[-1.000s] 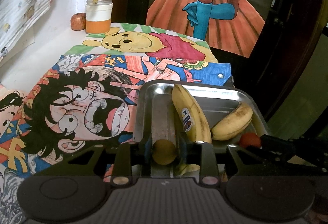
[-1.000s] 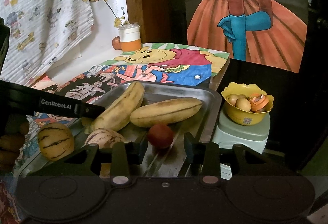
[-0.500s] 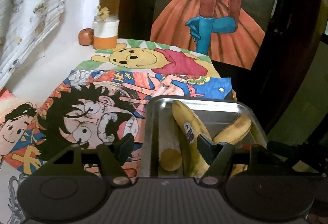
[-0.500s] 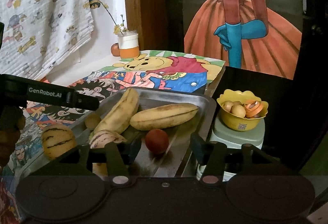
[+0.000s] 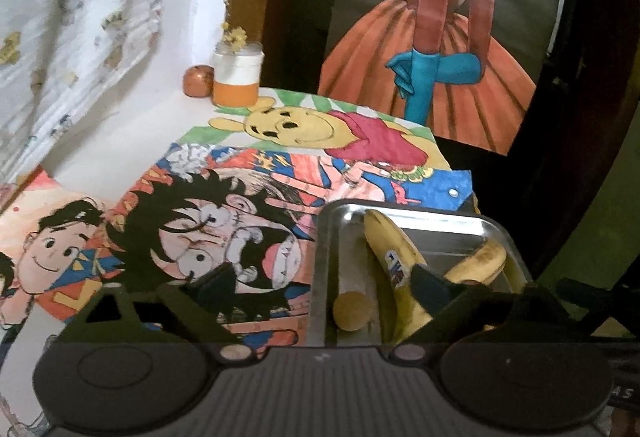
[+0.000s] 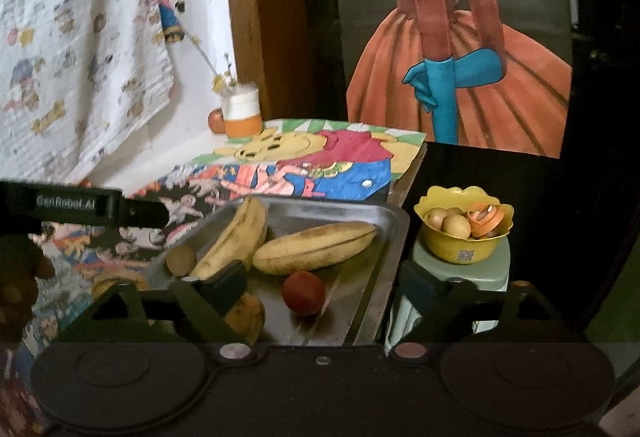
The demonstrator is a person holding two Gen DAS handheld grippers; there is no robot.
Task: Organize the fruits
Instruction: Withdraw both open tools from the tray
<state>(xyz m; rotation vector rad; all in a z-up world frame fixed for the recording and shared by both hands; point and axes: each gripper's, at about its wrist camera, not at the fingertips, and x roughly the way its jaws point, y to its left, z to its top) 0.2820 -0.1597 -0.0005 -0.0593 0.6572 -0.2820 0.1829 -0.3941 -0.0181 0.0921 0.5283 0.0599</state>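
Note:
A steel tray [image 5: 440,215] [image 6: 384,237] on the table holds two bananas [image 5: 394,261] [image 6: 316,247], a small round tan fruit [image 5: 352,311] [image 6: 181,260], a red tomato [image 6: 303,292] and a yellowish fruit [image 6: 246,313]. My left gripper [image 5: 320,287] is open and empty, raised above the tray's near left end, over the tan fruit. My right gripper [image 6: 320,283] is open and empty, above the tray with the tomato between its fingers' lines. The left gripper's body [image 6: 80,205] shows at the left of the right wrist view.
Cartoon drawings [image 5: 224,237] cover the table. A white and orange jar [image 5: 236,79] and an apple [image 5: 197,81] stand at the back. A yellow bowl [image 6: 464,227] of small fruits sits on a pale stool right of the table.
Both grippers opened wide and drew back and up from the tray. The left let go of the tan fruit, the right of the tomato; both fruits rest in the tray.

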